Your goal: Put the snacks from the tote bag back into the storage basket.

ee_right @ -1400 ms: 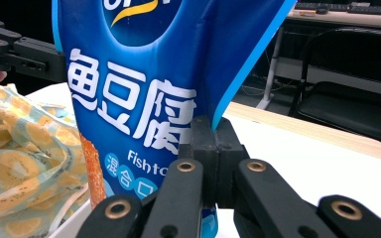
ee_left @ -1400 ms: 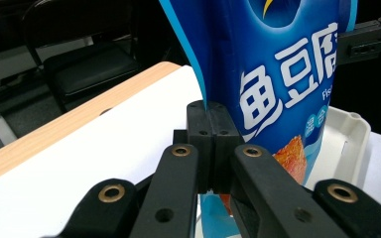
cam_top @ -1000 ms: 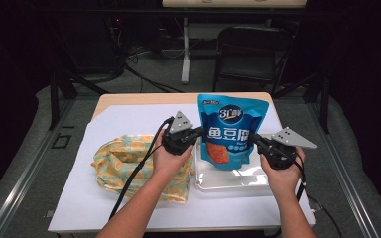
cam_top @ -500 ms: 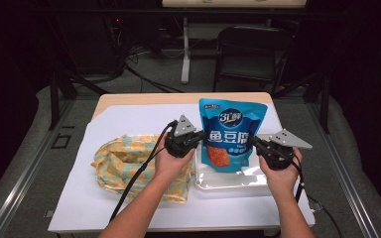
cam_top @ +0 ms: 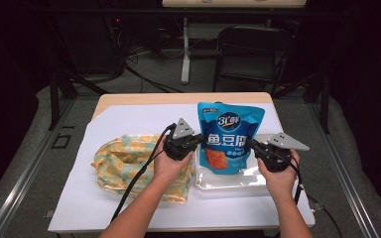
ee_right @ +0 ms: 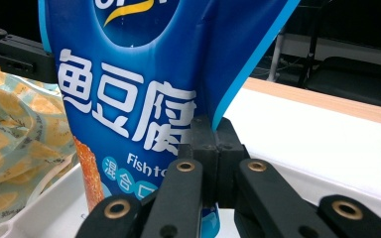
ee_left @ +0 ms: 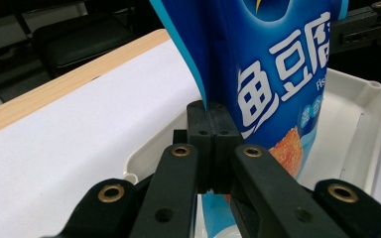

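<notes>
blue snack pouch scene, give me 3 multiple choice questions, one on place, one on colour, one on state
1. Where does the blue pouch stand?
A. over the white tray
B. on the yellow patterned bag
C. on the floor

2. The table's cover is:
A. red
B. white
C. green

3. The left gripper is:
A. wide open
B. shut on nothing
C. shut on the pouch's edge

Answers: 1 A, the tray lies under it; 2 B, a white sheet; 3 C, its pads pinch the side seam, as the right gripper does opposite.

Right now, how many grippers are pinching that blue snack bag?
2. The left gripper is shut on the left edge of the blue snack bag; the right gripper is shut on its right edge, holding it upright above the white tray.
</notes>
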A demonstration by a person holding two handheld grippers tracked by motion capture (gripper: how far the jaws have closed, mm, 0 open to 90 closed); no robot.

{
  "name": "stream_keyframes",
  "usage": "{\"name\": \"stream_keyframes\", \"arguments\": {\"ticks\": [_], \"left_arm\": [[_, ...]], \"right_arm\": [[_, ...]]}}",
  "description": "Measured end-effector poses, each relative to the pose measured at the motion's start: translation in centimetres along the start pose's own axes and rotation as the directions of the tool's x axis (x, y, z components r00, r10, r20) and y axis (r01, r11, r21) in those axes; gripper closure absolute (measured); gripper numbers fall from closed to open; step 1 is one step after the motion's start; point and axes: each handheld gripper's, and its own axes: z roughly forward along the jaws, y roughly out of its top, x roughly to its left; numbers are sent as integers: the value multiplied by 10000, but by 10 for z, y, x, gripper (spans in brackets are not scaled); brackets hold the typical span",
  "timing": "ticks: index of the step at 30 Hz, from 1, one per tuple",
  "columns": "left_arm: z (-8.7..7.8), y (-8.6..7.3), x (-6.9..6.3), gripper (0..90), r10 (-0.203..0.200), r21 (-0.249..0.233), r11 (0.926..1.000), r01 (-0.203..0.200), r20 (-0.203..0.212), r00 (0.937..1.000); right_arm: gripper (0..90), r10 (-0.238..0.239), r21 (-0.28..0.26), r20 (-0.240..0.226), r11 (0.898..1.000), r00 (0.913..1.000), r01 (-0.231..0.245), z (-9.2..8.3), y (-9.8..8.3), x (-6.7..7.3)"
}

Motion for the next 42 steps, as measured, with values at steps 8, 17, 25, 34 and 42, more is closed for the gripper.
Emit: {"name": "stream_keyframes", "arguments": {"ticks": [8,17,25,34,42], "left_arm": [[0,0,-4,900,33,-62,10000,-33,144,9999],[-1,0,-11,890,248,-10,9997,-247,278,9993],[-4,-4,-11,846,125,-100,9999,-121,429,9990],[-7,-6,-8,695,-286,-320,9990,301,468,9985],[-13,-4,-9,612,-314,-519,9981,337,447,9985]], "right_arm": [[890,238,81,-44,9997,9997,-238,-2,-3,-6],[855,681,323,-289,9972,9973,-671,-7,-6,-13],[832,651,532,-597,9967,9961,-620,-10,-5,-18],[718,656,501,-637,9968,9958,-625,-15,-2,-19],[685,684,404,-662,9970,9955,-658,-19,0,-18]]}}
